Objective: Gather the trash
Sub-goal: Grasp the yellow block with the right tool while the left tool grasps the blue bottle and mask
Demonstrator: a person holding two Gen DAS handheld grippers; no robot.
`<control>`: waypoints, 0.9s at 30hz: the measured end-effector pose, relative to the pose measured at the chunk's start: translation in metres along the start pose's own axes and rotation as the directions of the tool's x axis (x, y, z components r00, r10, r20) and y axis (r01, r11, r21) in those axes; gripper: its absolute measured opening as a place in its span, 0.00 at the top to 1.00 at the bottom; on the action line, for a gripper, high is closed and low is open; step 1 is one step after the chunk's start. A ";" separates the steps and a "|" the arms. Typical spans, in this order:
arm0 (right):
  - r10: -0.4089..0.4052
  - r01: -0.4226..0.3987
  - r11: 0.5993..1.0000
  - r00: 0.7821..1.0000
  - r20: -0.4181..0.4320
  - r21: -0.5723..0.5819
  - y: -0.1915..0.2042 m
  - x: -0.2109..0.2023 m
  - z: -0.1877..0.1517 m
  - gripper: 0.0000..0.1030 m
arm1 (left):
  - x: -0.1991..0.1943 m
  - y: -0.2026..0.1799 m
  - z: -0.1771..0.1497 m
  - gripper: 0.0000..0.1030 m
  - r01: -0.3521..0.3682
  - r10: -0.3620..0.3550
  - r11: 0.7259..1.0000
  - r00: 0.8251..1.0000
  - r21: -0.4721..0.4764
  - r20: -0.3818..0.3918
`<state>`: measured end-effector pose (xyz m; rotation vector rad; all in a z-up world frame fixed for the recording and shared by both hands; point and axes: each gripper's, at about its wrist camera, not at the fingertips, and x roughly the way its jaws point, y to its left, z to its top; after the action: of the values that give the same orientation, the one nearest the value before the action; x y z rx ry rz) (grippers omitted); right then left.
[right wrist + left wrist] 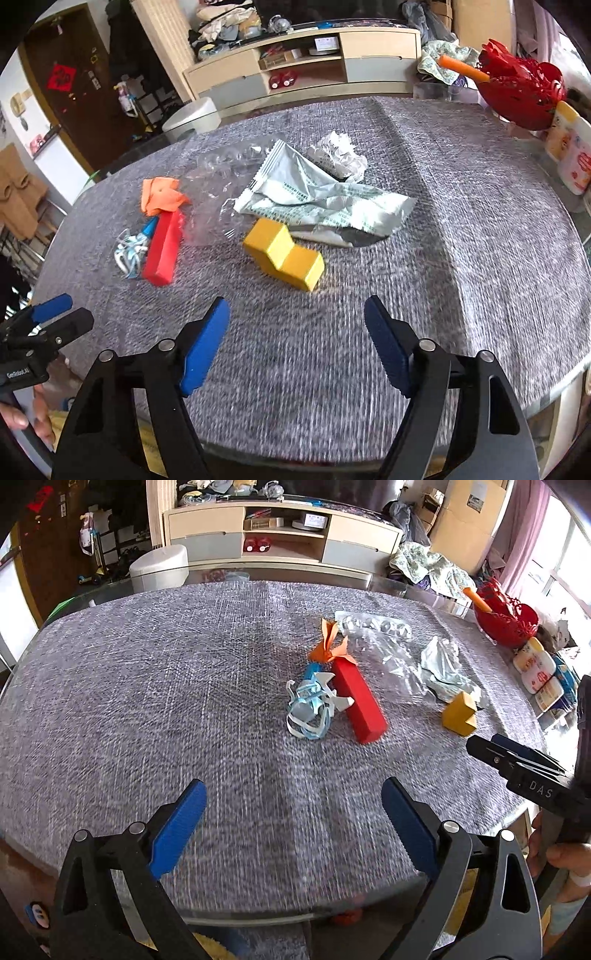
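I am approaching the litter: left gripper (pixel 293 825) and right gripper (pixel 295 341) both spread, empty. Yellow block (pixel 283 257) sits just ahead; next, reaching past it for the wrapper (pixel 321 203).

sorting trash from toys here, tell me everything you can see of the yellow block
The yellow block is a stepped, S-shaped solid with flat, matte faces and crisp edges, looking like painted wood or plastic. It seems intact and lies on the grey woven table cover, just ahead of the right gripper, untouched by it. Its far side meets the crumpled silver wrapper, and may overlap it.
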<state>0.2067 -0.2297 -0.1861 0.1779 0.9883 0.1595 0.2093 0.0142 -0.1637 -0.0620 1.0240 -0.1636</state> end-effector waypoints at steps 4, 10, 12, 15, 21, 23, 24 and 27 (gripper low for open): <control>0.010 -0.010 1.000 1.000 -0.014 -0.010 0.000 0.011 0.005 0.39 | 0.015 0.005 0.009 0.14 -0.005 0.005 1.000 1.000 -0.009 -0.017; 0.001 -0.001 0.999 1.000 0.002 -0.034 0.002 0.019 0.015 0.49 | 0.034 0.009 0.017 0.27 -0.013 0.012 1.000 0.999 -0.008 -0.043; 0.006 -0.006 0.999 1.000 0.003 -0.041 0.005 0.020 0.017 0.51 | 0.039 0.011 0.021 0.28 -0.011 0.010 1.000 0.999 -0.012 -0.049; 0.009 -0.008 0.999 1.000 0.007 -0.050 0.010 0.023 0.019 0.54 | 0.047 0.012 0.028 0.33 -0.011 0.011 1.000 0.999 -0.011 -0.051; 0.023 -0.023 0.998 1.000 0.009 -0.057 0.015 0.028 0.024 0.57 | 0.056 0.011 0.045 0.39 -0.001 0.002 1.000 0.999 0.007 -0.039; 0.025 -0.024 0.998 1.000 0.011 -0.061 0.016 0.029 0.026 0.57 | 0.061 0.008 0.049 0.40 -0.011 0.012 1.000 0.999 0.026 -0.032; 0.025 -0.024 0.998 1.000 0.012 -0.062 0.017 0.029 0.026 0.57 | 0.062 0.006 0.052 0.42 -0.012 0.013 0.999 1.000 0.034 -0.028; 0.028 -0.027 0.998 0.999 0.016 -0.064 0.018 0.031 0.027 0.57 | 0.066 0.004 0.057 0.50 -0.008 0.009 0.999 1.000 0.035 -0.022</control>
<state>0.2454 -0.2074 -0.1922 0.1344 0.9634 0.2139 0.2920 0.0060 -0.1901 -0.0243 1.0429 -0.1745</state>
